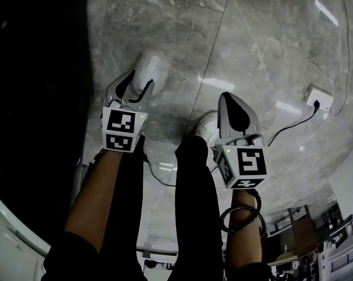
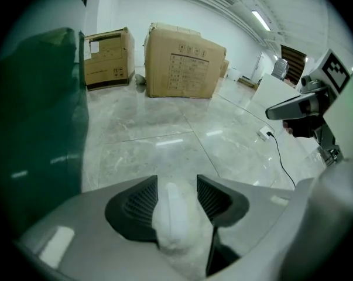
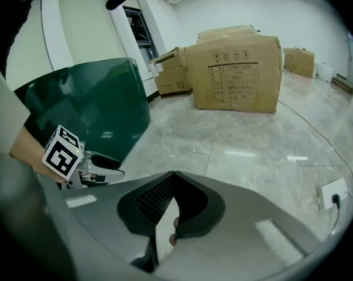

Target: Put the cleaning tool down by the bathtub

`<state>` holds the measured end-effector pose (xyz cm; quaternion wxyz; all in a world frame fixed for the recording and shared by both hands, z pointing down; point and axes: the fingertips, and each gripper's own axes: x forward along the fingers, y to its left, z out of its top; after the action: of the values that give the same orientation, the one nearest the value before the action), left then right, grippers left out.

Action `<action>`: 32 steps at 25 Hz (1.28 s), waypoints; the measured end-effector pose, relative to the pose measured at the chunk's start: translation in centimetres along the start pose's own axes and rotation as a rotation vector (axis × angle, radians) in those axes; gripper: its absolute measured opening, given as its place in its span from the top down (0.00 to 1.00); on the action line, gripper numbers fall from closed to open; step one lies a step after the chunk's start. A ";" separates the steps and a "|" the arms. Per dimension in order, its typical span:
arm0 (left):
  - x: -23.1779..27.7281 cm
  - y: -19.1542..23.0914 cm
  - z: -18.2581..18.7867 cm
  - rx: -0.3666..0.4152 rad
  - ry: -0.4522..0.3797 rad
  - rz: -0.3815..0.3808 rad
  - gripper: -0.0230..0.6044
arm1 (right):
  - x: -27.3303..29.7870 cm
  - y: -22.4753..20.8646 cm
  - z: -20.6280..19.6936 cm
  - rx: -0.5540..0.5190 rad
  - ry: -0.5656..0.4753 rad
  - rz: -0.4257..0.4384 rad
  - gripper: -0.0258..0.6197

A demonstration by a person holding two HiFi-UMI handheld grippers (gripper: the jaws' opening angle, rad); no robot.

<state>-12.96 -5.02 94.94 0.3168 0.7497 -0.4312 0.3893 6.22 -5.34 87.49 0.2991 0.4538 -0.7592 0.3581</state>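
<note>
The left gripper [image 1: 134, 85] clamps the white cleaning tool [image 2: 172, 214] between its fingers, above the floor [image 1: 264, 51] with the dark green bathtub [image 2: 36, 127] to their left, the right gripper [image 1: 229, 101] closed and empty; next, probably, lowering beside the tub and releasing.

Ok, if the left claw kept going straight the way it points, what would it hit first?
Probably the marble floor, short of the big cardboard box; the green bathtub lies off to its left. Depth is unclear.
</note>
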 end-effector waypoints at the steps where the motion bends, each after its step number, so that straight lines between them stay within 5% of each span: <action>1: -0.7 0.0 0.6 0.002 -0.005 0.004 0.65 | -0.5 0.2 0.6 0.000 -0.006 -0.002 0.94; 14: -9.9 -1.3 6.5 0.014 -0.042 0.017 0.71 | -7.5 4.6 6.5 0.015 -0.071 -0.003 0.94; 32: -22.4 -3.3 15.6 0.050 -0.180 0.043 0.93 | -17.4 9.2 15.5 -0.027 -0.195 0.000 0.94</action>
<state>-12.49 -7.29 67.52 0.2495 0.7798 -0.4641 0.3380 3.06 -6.68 62.64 0.2301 0.4821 -0.7896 0.3019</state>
